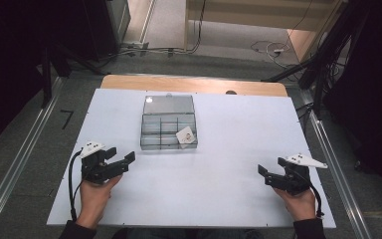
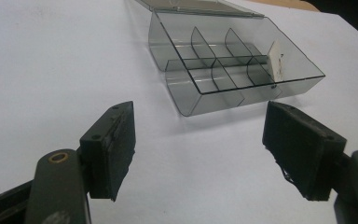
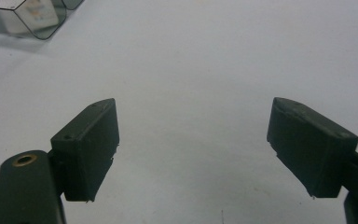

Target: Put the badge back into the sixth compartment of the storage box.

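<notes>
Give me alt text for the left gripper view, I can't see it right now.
The left gripper has its two black jaws open and empty over the white table. Ahead of them sits a clear box with its lid open, split into compartments, with a white card leaning in one at its right end.

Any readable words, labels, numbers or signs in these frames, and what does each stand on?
No text can be read.
White card in the near right compartment of the clear compartment box: dark marks, too small and blurred to read.
Left hand-held gripper and right hand-held gripper: no lettering visible.
</notes>
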Available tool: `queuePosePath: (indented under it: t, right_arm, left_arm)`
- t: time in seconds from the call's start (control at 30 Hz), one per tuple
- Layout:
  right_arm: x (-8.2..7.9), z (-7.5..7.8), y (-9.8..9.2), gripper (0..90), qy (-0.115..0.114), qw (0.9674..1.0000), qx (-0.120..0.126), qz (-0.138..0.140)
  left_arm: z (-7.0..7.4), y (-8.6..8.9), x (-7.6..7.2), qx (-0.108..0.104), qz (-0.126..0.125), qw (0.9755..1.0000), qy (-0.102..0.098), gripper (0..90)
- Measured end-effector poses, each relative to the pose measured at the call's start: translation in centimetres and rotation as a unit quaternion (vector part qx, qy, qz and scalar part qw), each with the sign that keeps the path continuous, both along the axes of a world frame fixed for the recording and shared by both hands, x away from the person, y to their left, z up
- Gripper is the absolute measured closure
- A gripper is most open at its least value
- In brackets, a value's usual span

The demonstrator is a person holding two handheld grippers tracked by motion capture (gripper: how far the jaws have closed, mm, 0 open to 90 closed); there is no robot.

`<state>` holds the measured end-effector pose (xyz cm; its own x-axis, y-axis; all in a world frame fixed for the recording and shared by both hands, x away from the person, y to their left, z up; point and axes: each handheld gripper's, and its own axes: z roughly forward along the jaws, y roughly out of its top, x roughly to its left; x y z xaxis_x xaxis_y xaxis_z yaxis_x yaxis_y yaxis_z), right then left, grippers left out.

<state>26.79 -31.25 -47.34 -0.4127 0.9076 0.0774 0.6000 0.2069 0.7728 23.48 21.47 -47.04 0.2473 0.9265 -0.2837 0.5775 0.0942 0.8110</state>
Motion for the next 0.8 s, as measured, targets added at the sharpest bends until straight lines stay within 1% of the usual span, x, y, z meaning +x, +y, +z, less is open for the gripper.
queuePosePath:
  t: [0.4,0.6,0.8]
  right_arm:
    - [-0.2,-0.2,-1.1,15.4,0.002,0.9999,-0.001,-0.015]
    - [-0.3,-0.3,-1.6,15.3,0.003,0.9998,-0.003,-0.021]
    - [-0.5,-0.3,-2.2,15.3,0.003,0.9996,-0.003,-0.029]
  left_arm:
    - [-0.2,0.8,-1.1,0.000,0.001,1.0000,0.005,25.7]
    - [-0.6,1.7,-2.0,-0.001,0.006,0.9999,0.011,25.7]
    - [-0.9,2.8,-2.9,0.007,0.013,0.9997,0.019,25.8]
